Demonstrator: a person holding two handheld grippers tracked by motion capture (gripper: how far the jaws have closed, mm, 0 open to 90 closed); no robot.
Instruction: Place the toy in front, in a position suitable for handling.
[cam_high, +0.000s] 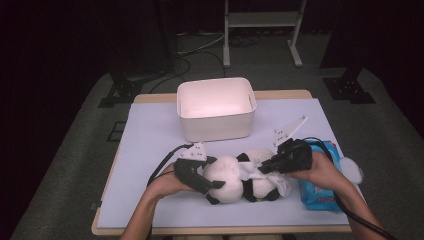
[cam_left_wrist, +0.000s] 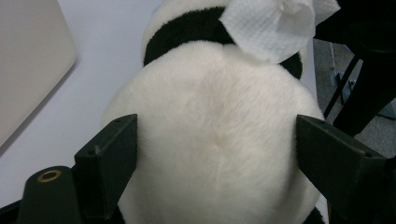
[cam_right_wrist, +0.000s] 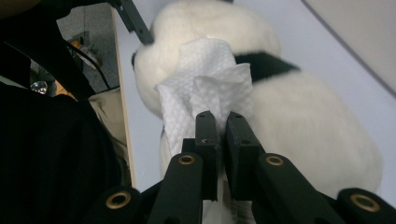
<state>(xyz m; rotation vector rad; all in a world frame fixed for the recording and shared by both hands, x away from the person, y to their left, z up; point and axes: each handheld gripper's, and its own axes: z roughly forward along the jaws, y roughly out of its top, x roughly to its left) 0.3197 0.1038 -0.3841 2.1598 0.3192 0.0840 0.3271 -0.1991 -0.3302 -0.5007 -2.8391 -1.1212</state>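
A plush panda (cam_high: 240, 177) lies on its side at the near middle of the tabletop (cam_high: 150, 130), in front of the white bin (cam_high: 216, 107); the left tongs (cam_left_wrist: 217, 140) stand wide, one jaw on each side of the panda's white round end, pads at the fur's edge with no visible squeeze; the right tongs (cam_right_wrist: 223, 122) are closed tight on a white paper tissue (cam_right_wrist: 210, 88) laid against the panda's body; a blue packet (cam_high: 320, 187) lies beside the right hand (cam_high: 325, 172).
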